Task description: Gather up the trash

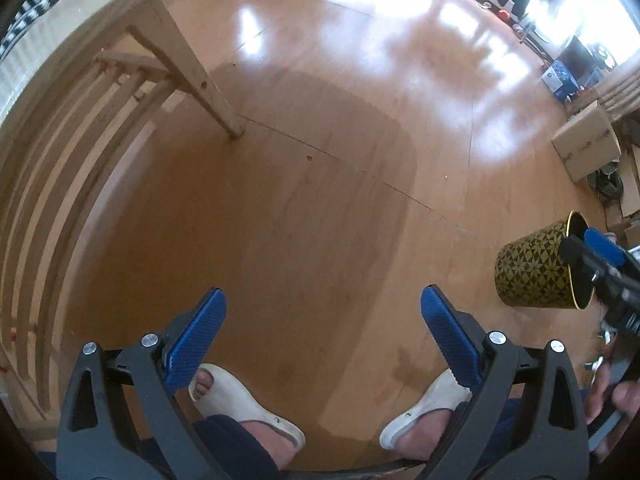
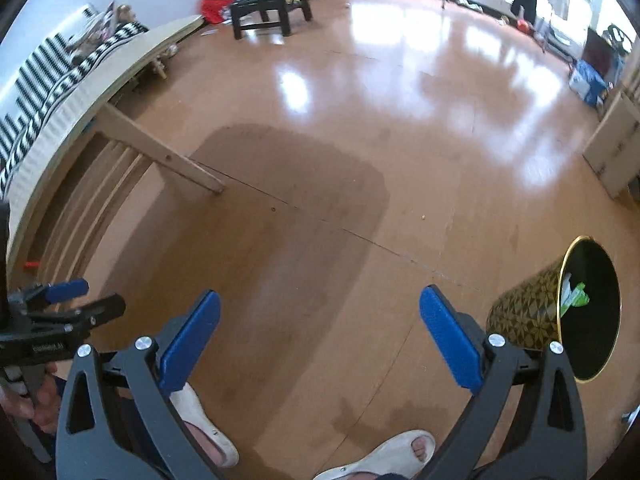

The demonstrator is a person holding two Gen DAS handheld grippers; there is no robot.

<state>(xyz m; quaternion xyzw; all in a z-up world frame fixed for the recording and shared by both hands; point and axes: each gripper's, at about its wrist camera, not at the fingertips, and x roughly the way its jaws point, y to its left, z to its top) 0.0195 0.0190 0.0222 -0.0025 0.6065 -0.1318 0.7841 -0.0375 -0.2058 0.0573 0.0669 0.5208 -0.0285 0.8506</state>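
While both grippers gape, bin (image 2: 520, 316) unlabelled

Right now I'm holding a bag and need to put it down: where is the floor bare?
Bare floor runs between the bed frame leg, the patterned bin and the white slippers. It is crowded by the cardboard box along the right edge.

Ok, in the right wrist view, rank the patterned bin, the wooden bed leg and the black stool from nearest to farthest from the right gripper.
From the open right gripper:
1. Patterned bin, just right of it, with trash inside.
2. Wooden bed leg, ahead on the left.
3. Black stool, far across the floor, upper left.
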